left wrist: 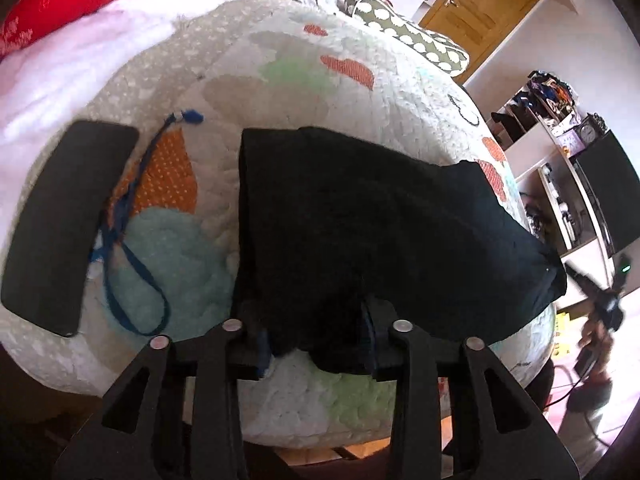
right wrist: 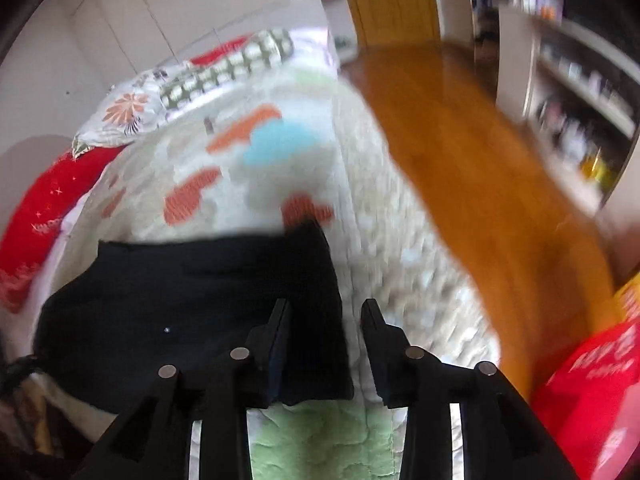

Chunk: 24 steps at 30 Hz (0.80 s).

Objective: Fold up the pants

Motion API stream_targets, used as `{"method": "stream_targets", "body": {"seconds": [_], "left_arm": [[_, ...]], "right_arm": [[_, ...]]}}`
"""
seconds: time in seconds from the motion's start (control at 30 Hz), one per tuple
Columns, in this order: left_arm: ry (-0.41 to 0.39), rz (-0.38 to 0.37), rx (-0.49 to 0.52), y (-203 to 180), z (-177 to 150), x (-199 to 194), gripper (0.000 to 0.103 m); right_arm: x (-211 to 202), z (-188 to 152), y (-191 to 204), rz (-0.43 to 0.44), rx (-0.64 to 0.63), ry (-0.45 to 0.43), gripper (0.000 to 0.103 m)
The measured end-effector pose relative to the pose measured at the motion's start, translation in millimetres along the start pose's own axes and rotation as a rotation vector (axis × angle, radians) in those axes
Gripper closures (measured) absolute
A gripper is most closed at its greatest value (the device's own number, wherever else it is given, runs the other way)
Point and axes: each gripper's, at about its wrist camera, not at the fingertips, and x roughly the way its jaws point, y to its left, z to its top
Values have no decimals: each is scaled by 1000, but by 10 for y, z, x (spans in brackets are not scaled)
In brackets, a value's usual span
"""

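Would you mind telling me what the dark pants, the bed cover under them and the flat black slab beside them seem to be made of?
Pants: soft matte cloth, probably knit; it drapes and creases.
Bed cover: quilted fabric, matte; puffy stitched bumps, printed patches.
Black slab: smooth, hard, faintly glossy, possibly glass or plastic; rounded corners, no texture.

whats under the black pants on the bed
The black pants lie on a quilted bedspread with orange, green and blue patches. Whatever part of its pattern sits beneath the folded cloth is covered and cannot be seen.
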Motion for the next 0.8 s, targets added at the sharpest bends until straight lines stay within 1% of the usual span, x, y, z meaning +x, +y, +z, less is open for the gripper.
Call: {"method": "stream_targets", "body": {"seconds": [0.03, 0.07, 0.1, 0.13, 0.17, 0.2, 0.23, 0.27, 0.33, 0.37, 0.43, 0.5, 0.53, 0.57, 0.6, 0.63, 0.67, 0.7, 0.73, 0.77, 0.8], "left_arm": [[-8, -2, 3, -12, 5, -26, 68], [-18, -11, 7, -23, 6, -48, 67], [-26, -12, 11, -40, 0, -59, 66], [-29, -9, 15, -58, -12, -67, 64], [-27, -8, 18, -58, -8, -61, 63], [-24, -10, 21, -73, -11, -46, 63], [-18, -14, 22, -82, -16, -37, 63], [-13, -19, 19, -85, -27, -39, 63], [-4, -42, 18, -103, -28, -54, 62], [-6, -61, 23, -106, -37, -77, 56], [-16, -82, 22, -109, -57, -107, 49], [-10, -82, 24, -99, -59, -72, 49], [4, -77, 32, -103, -58, -40, 49], [17, -65, 47, -111, -57, -14, 51], [14, -52, 60, -123, -60, -20, 56], [6, -71, 68, -134, -57, -63, 68], [-5, -91, 68, -136, -52, -116, 70], [-17, -95, 67, -127, -49, -151, 70], [-36, -74, 74, -115, -47, -194, 70], [-44, -34, 82, -94, -51, -185, 70], [-35, -5, 77, -57, -55, -136, 70]], "right_arm": [[-45, 66, 114, 18, -26, -28, 65], [-72, 123, 244, 53, -52, -48, 60], [-66, 169, 416, 106, -82, -59, 57], [-12, 221, 630, 183, -116, -57, 56], [100, 260, 854, 262, -146, -36, 56], [216, 281, 1066, 315, -175, -14, 56], [336, 291, 1256, 344, -205, 3, 56], [457, 289, 1446, 359, -239, 20, 56], [761, 323, 1862, 359, -312, 58, 56], [869, 331, 2003, 357, -341, 68, 56], [1159, 363, 2280, 340, -389, 93, 56], [1394, 339, 2422, 322, -434, 119, 56], [1478, 321, 2468, 325, -446, 135, 65], [1534, 308, 2492, 340, -448, 160, 90], [1537, 302, 2488, 342, -450, 168, 99], [1499, 319, 2488, 338, -454, 152, 100], [1448, 344, 2506, 333, -456, 124, 101], [1362, 406, 2496, 325, -446, 81, 101], [1341, 440, 2504, 320, -431, 58, 101], [1324, 461, 2487, 309, -419, 41, 101], [1381, 480, 2507, 280, -418, 37, 101]]}}
